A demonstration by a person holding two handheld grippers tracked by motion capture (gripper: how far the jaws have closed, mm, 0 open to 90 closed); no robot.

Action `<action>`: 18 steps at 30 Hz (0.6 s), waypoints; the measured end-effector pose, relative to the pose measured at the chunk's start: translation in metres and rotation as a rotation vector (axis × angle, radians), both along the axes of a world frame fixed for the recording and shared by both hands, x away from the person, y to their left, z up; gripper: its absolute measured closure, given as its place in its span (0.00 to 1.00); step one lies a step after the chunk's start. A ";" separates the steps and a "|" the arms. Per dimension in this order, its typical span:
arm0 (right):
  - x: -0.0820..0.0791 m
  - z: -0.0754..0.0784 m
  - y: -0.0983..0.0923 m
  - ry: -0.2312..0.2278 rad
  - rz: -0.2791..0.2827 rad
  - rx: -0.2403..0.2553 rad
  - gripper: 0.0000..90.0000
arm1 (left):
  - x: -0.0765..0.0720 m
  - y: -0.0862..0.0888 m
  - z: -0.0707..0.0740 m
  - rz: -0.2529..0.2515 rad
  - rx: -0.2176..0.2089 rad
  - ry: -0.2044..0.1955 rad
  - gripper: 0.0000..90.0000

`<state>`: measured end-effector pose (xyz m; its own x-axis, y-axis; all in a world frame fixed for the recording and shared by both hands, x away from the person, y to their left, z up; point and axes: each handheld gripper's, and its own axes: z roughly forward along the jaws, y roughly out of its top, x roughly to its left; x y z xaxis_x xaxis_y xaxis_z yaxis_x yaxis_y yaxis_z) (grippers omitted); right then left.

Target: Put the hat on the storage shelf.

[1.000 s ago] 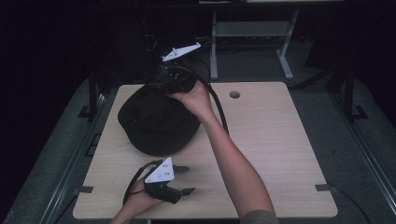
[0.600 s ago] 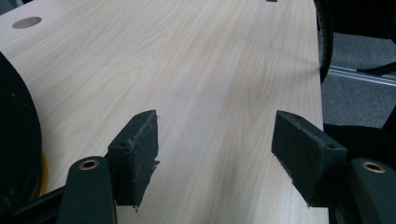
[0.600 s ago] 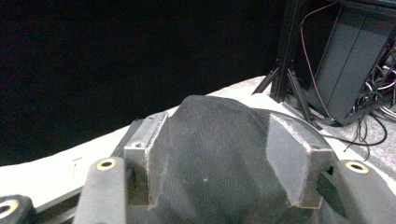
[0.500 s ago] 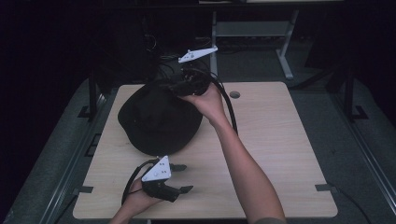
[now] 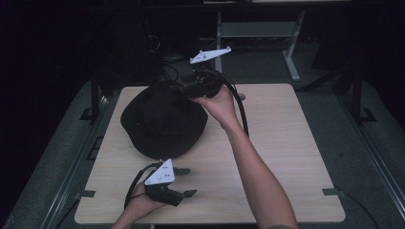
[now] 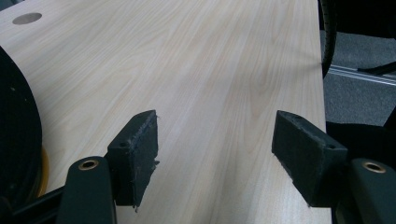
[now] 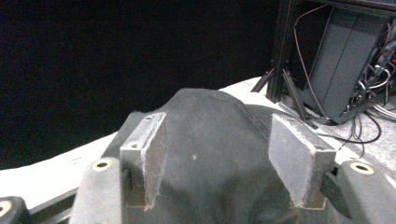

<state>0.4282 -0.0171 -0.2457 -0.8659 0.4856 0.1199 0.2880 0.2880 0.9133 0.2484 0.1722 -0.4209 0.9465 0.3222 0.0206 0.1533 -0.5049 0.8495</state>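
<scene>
From the high view I see a round black cloth hat with a floppy brim (image 5: 162, 121) lying on the left half of the pale wooden counter (image 5: 286, 143), toward the far edge. My right gripper (image 5: 184, 87) is at the far side of the hat, up by its top, and my right hand (image 5: 217, 102) holds it there with a white three-cornered plate (image 5: 210, 55) sticking up above it. Its jaws have just been opening, but from up here they are too dark against the hat for me to see the gap. My left gripper (image 5: 187, 181) sits low near the front edge of the counter, just in front of the hat's brim and not touching it, with its jaws spread apart. In the left gripper view, the left gripper (image 6: 215, 144) has its two black jaws standing wide, and I see bare counter (image 6: 210, 70) between them, so it holds nothing. The black edge of the hat (image 6: 18, 130) shows at the left side, beside the jaw. In the right gripper view, the right gripper (image 7: 217, 156) has its jaws wide apart with the hat's rounded top (image 7: 210, 140) sitting between them. The pads do not look like they squeeze the cloth.
</scene>
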 end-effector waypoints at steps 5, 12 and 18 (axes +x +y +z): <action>-0.003 -0.004 -0.015 0.005 -0.018 0.003 0.39 | 0.000 0.001 0.000 0.003 0.005 0.002 0.34; -0.009 -0.013 -0.038 0.030 -0.039 0.015 0.37 | 0.002 0.001 -0.001 0.010 0.008 0.002 0.33; -0.015 -0.017 -0.052 0.041 -0.054 0.019 0.34 | 0.002 0.001 -0.001 0.016 0.011 0.003 0.32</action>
